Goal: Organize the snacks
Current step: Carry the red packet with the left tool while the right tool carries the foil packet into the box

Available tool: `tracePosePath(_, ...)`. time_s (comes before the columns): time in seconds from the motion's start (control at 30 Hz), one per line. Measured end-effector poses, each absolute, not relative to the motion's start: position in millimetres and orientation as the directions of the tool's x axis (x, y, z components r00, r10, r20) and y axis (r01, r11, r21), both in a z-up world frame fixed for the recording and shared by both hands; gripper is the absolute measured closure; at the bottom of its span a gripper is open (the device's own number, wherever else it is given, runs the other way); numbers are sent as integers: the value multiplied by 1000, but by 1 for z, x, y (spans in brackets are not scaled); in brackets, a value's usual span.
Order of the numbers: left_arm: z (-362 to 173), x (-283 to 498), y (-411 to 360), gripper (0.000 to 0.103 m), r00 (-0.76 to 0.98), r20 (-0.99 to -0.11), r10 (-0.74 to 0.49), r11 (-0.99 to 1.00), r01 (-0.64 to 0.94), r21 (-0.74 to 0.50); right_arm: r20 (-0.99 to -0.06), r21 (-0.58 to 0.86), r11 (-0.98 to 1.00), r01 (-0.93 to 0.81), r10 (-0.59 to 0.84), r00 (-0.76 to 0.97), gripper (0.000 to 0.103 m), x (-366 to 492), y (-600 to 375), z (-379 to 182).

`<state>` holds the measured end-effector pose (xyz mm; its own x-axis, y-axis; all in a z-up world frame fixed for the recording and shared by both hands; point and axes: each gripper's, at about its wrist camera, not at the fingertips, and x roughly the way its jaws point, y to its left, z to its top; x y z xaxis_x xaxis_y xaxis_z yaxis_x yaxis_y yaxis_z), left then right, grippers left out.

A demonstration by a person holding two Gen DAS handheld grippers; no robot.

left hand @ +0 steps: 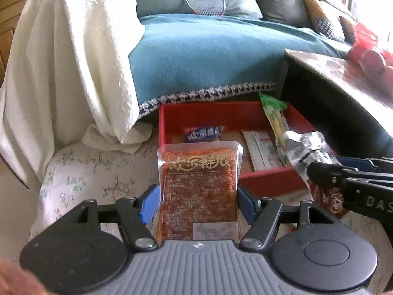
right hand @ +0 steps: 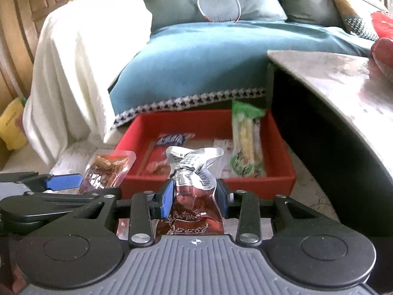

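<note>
Counted: 2 grippers, 2 held packets, 1 red tray [left hand: 208, 113], approx. 3 packets seen inside it. Left gripper [left hand: 196, 202] is clamped on an orange spicy-snack packet [left hand: 200, 172], clear plastic w/ gold lettering, flat and rectangular, held upright just in front of the tray's near wall. Right gripper [right hand: 195, 198] is clamped on a crumpled silver-and-red foil packet [right hand: 194, 172], also just in front of the tray's near wall; its top is creased and bent. In the left wrist view the right gripper [left hand: 319, 172] is cut off at the frame's right edge, w/ the foil packet [left hand: 304, 147] over the tray's near right corner. Inside the tray: a blue-labelled packet [left hand: 202, 134] near the far wall, a flat white sachet [left hand: 261, 147] at centre-right, a long green-topped packet [left hand: 272, 115] leaned against the right wall. Tray floor is partly hidden behind the held packets; print on all packets is blurred, not legible. Tray is smooth-walled and square-cornered. Behind the tray: a teal sofa cover [left hand: 208, 54] w/ houndstooth trim. Left of the tray: a white textured throw [left hand: 73, 56]. Right of the tray: a mottled tabletop [left hand: 343, 73], cut off by the frame.
</note>
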<state>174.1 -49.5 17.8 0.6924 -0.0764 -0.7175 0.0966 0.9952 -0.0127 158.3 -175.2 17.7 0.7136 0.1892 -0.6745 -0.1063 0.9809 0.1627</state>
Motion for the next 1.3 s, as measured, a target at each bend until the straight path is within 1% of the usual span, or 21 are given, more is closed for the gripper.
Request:
tracePosePath(0.1,19,183,-50,42,699,-711,-73,996,86,-18,-657,175,980,-95,189,730,59,165,-180,22)
tracePosePath(0.23,21,195,-53,42,716,-696,-45,997,79,17,-637,184,979,-87,186,748,59,177,-185,25)
tracePosePath(0.4,19,211,-55,42,715,-697,-49,997,74,5,-631,181,981,-76,175,756,59,191,-188,25)
tracePosePath(0.7,15,236,-60,42,727,-686,-33,997,70,26,-616,166,984,-61,152,773,59,211,-192,21)
tracePosePath(1.1,-4,265,-57,42,727,-686,-33,999,49,4,-616,171,985,-22,125,778,59,242,-200,-1)
tracePosePath(1.3,-5,271,-56,42,746,-664,-49,998,56,-10,-636,193,981,1,124,762,59,257,-205,-24)
